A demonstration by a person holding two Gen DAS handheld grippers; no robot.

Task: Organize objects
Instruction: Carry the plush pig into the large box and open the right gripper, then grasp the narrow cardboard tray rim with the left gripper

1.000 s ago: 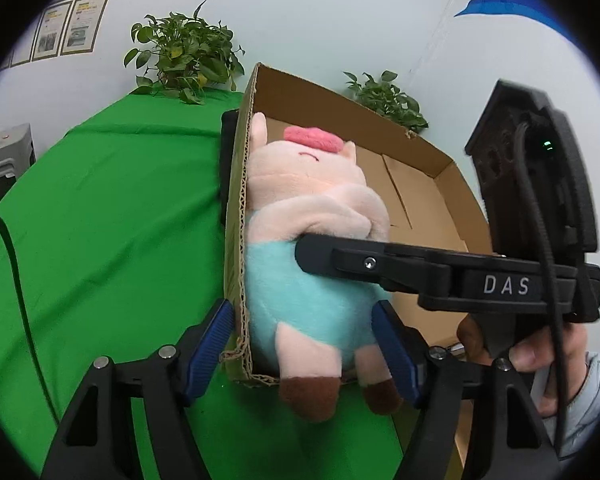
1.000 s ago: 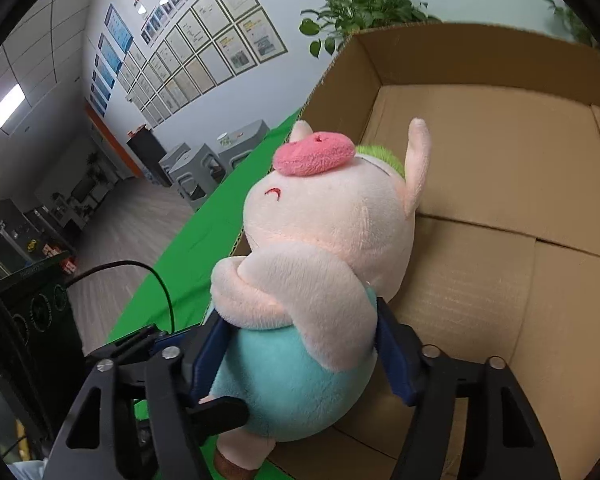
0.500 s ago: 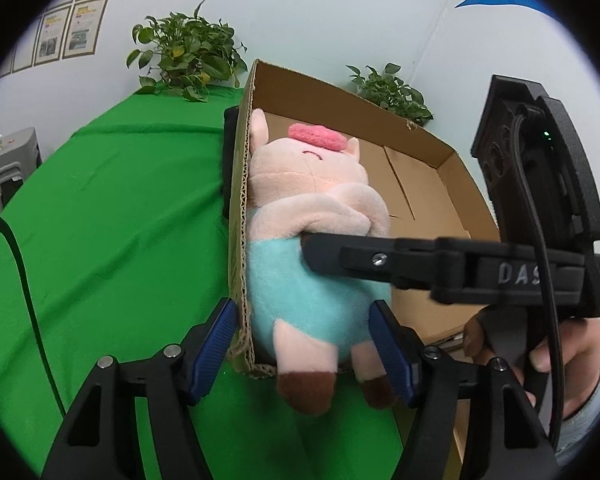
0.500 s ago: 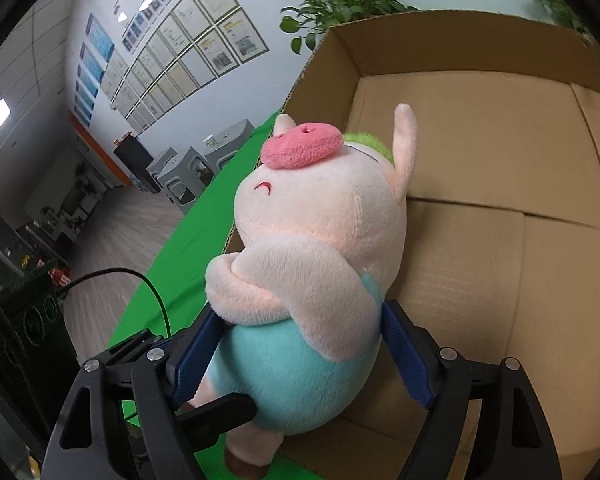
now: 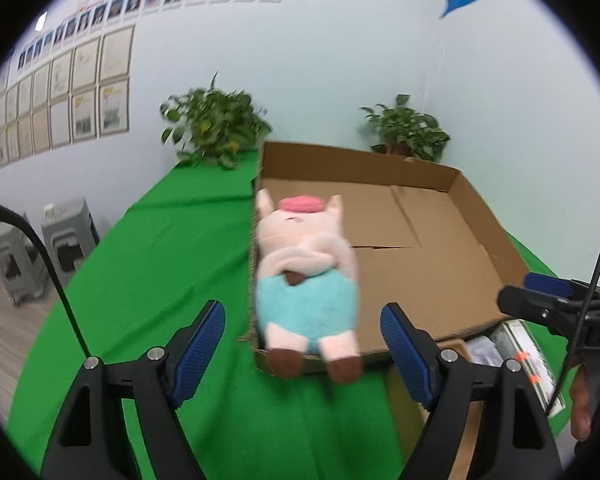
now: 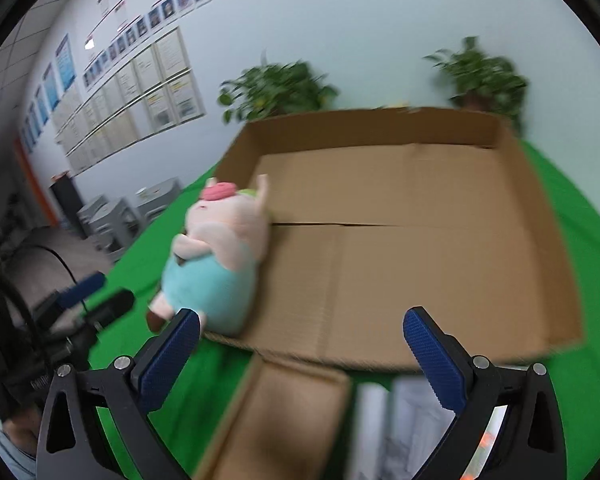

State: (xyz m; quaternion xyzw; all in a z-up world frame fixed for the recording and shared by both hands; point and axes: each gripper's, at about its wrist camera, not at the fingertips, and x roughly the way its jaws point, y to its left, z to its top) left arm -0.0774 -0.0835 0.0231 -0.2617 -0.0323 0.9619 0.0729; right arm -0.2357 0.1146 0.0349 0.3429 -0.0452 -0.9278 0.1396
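Note:
A plush pig (image 5: 306,280) in a teal outfit lies in the near left corner of a shallow cardboard box (image 5: 428,248), its feet hanging over the front rim. My left gripper (image 5: 304,344) has its jaws opening, pulled back in front of the pig with nothing between the blue pads. In the right wrist view the pig (image 6: 216,256) leans on the left wall of the box (image 6: 420,248). My right gripper (image 6: 300,356) is also opening wide and holds nothing, set back before the front rim. The right gripper (image 5: 548,300) shows at the right edge of the left view.
The box sits on a green-covered table (image 5: 160,248). A smaller open carton (image 6: 280,412) with booklets (image 6: 404,424) lies near the front edge. Two potted plants (image 5: 216,128) (image 5: 408,128) stand at the back. Grey stools (image 5: 64,240) are on the floor at left.
Both grippers let go of the pig and drew back and up from the box. The pig now lies in the box's corner. Both pairs of jaws stand wider.

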